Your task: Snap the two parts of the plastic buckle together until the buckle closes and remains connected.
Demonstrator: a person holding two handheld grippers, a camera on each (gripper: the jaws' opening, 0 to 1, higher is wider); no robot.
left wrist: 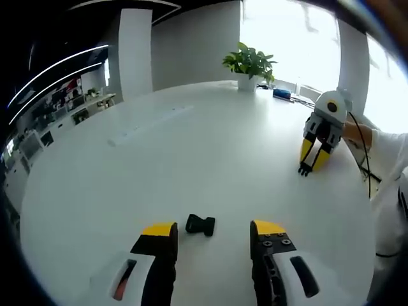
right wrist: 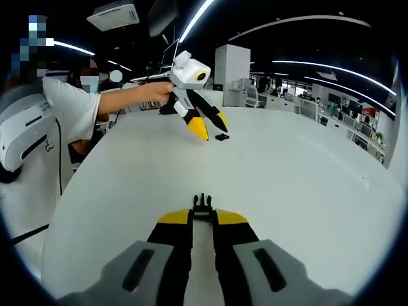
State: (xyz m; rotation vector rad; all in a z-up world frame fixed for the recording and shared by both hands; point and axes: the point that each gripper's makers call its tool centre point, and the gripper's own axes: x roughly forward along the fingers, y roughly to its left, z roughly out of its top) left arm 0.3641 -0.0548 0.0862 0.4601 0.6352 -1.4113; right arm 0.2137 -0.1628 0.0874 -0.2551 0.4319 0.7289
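Note:
On the white table [left wrist: 191,146] lies one black buckle part [left wrist: 200,224], just ahead of my left gripper [left wrist: 211,231] and in line with the gap between its wide-open yellow-tipped jaws. In the right gripper view the same part [right wrist: 221,136] lies on the table beside the left gripper [right wrist: 212,129]. My right gripper [right wrist: 203,217] is shut on the pronged buckle part [right wrist: 203,205], whose prongs stick out past the tips. In the left gripper view the right gripper [left wrist: 312,166] stands tilted down on the table at the right, with the pronged part [left wrist: 305,171] at its tips.
A potted plant [left wrist: 250,64] and a blue object [left wrist: 282,94] stand at the table's far edge. The person's white sleeve [left wrist: 386,150] borders the table's right side, and their body [right wrist: 44,121] borders its left in the right gripper view. Office desks lie beyond.

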